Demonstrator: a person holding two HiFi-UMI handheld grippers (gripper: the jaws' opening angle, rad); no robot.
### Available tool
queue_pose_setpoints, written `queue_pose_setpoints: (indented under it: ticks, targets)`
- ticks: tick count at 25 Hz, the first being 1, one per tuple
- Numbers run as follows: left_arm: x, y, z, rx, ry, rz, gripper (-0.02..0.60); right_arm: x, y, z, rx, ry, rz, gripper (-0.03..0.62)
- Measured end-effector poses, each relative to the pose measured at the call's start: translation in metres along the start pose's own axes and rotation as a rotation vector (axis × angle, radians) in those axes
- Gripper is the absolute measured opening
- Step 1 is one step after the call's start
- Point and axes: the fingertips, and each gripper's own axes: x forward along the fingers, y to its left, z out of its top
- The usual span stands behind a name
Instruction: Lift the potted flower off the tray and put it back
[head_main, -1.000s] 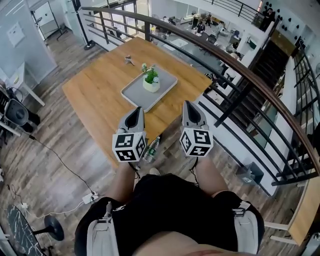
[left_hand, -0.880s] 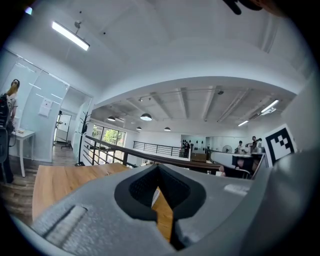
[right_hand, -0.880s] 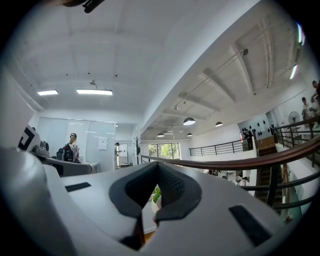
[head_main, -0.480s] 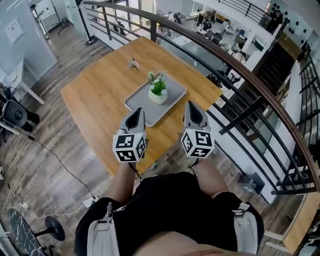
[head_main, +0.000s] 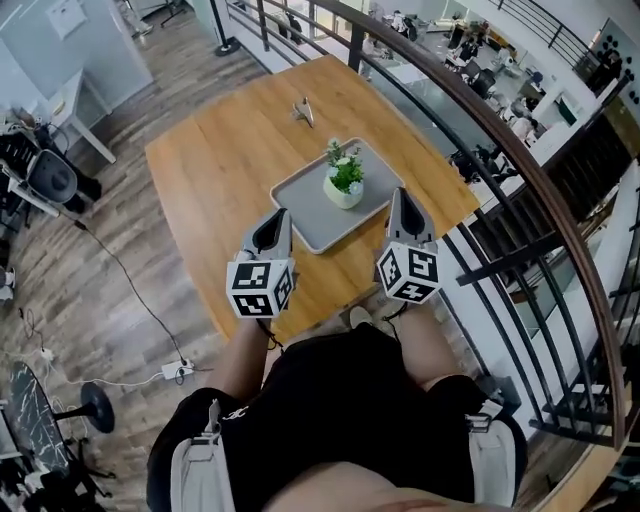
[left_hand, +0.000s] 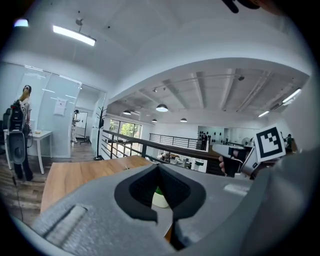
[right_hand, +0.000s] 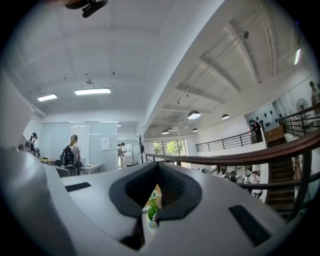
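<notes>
Head view has my two grippers side by side above the near end of the table (head_main: 205, 170), both pointing toward the tray (head_main: 305, 218). The pot (head_main: 343, 190) stands upright on the tray, in its far half, with green leaves and pale blooms on top. Neither gripper touches it. My left gripper (head_main: 278, 216) shows its tip at the tray's near left edge, and my right gripper (head_main: 402, 196) shows its tip at the tray's right corner. I cannot tell from here whether either tip touches the tray. In the left gripper view the jaws are pressed together on nothing, and I see the white pot through the hollow between the pads, well ahead. In the right gripper view the jaws are pressed together too, empty, with the leaves showing through the hollow. A small object (head_main: 303, 112) lies on the table beyond the tray, too small to name. A railing (head_main: 530, 170) curves past the table's far and right sides
</notes>
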Motion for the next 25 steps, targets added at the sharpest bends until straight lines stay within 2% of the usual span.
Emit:
queue_pose_setpoints:
  ticks: [4, 8, 14, 19, 25]
  targets:
    - [0.012, 0.006, 0.007, 0.002, -0.017, 0.050, 0.012, 0.026, -0.002, -0.001, -0.013, -0.016, 0.050, 0.011]
    - [0.024, 0.006, 0.007, -0.003, -0.018, 0.084, 0.012, 0.046, 0.002, 0.000, -0.004, -0.052, 0.145, 0.206]
    - [0.034, 0.006, 0.002, -0.011, -0.006, 0.131, 0.012, 0.071, 0.008, -0.020, -0.037, 0.001, 0.229, 0.353]
    - [0.035, 0.011, -0.001, -0.010, 0.008, 0.173, 0.012, 0.084, 0.017, -0.051, -0.054, 0.079, 0.318, 0.439]
    - [0.033, 0.011, -0.004, -0.007, 0.017, 0.222, 0.012, 0.089, 0.015, -0.096, -0.093, 0.186, 0.350, 0.454]
